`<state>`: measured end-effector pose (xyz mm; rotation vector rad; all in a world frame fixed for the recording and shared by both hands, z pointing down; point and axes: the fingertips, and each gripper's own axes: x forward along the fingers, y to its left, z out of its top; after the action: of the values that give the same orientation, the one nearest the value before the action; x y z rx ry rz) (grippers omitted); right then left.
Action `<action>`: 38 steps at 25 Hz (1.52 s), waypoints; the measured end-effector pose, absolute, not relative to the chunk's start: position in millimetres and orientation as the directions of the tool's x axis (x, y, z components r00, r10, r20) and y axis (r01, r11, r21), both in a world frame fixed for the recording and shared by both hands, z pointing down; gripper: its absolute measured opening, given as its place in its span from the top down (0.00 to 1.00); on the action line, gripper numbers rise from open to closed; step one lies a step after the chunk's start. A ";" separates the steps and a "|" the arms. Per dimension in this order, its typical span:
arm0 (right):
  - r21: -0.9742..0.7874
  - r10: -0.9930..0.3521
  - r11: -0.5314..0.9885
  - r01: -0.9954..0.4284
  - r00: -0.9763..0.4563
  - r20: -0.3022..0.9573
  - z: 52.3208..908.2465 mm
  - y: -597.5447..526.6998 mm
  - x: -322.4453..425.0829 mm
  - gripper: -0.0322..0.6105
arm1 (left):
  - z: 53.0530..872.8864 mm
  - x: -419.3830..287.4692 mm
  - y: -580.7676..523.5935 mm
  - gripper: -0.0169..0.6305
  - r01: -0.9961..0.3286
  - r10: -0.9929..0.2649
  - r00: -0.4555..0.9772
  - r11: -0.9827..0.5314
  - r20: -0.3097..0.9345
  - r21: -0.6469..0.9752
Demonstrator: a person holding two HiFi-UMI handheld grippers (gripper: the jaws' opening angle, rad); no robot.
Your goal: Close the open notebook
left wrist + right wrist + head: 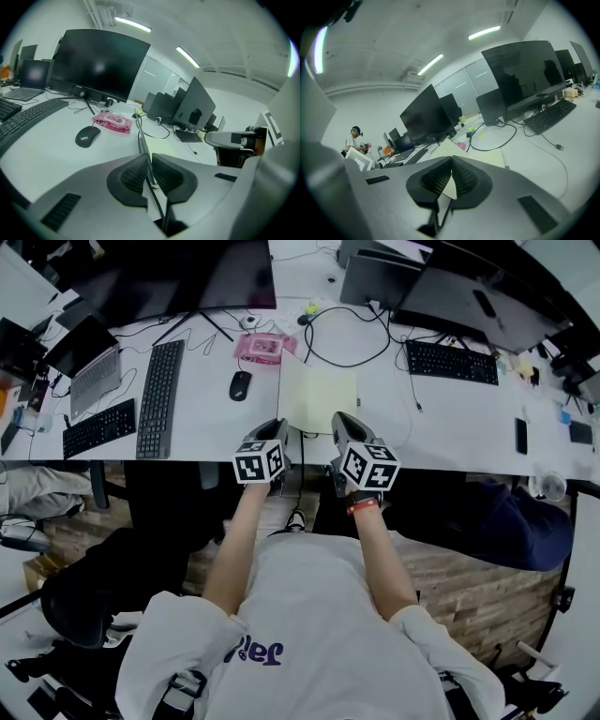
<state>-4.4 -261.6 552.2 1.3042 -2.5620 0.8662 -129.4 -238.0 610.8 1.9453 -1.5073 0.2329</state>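
Left gripper view: left tongs (149, 159) are pinching the pale yellow paper notebook's (319, 395) upright left cover (142, 139); pages are lying rightward. Right tongs (451, 163) are resting closed, empty.

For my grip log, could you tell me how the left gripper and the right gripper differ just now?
The left gripper pinches the notebook's raised cover, edge-on between its jaws; the right gripper has its jaw tips together, nothing between. The left gripper sits at the notebook's left edge, the right gripper near its right corner. Both are at the desk's near edge.
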 end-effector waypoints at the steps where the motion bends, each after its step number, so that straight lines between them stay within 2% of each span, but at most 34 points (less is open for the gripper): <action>1: -0.430 -0.700 0.456 -0.779 -0.612 0.368 552.1 -261.8 -2.3 0.93 | 610.6 -125.6 -238.9 0.91 -0.914 -0.795 0.327 -0.128 0.511 0.385; 13: -0.436 -0.735 0.409 -0.802 -0.573 0.363 553.2 -263.7 31.9 0.93 | 609.2 -74.0 -245.1 0.90 -0.906 -0.768 0.389 -0.218 0.509 0.363; 38: -0.468 -0.791 0.291 -0.834 -0.485 0.372 565.6 -266.3 97.8 0.93 | 623.4 -3.9 -258.7 0.84 -0.922 -0.745 0.387 -0.303 0.544 0.241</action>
<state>97.8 -266.3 565.6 1.5573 -2.4677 0.9638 -3.9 -258.7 623.4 2.1340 -1.4265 0.4525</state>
